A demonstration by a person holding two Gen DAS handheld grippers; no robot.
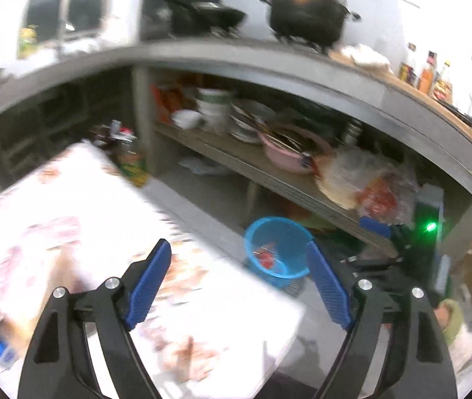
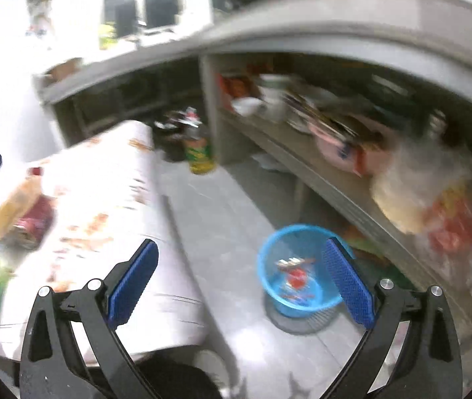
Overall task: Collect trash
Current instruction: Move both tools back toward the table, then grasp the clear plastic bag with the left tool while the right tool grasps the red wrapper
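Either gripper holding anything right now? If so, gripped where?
Nothing held. The left gripper and the right gripper both stand open, with nothing between the pads. Some trash already lies in the blue basket on the floor.

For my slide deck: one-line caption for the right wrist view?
Open right gripper above a blue basket holding red trash, beside a cluttered table.

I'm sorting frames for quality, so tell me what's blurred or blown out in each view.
Left wrist view: tablecloth overexposed to near white and smeared; shelf clutter soft; the left hand-held gripper stays sharp. Right wrist view: heavier motion blur across the counter edge, glare from the window area top left, blue basket fairly readable; fisheye bending in both.
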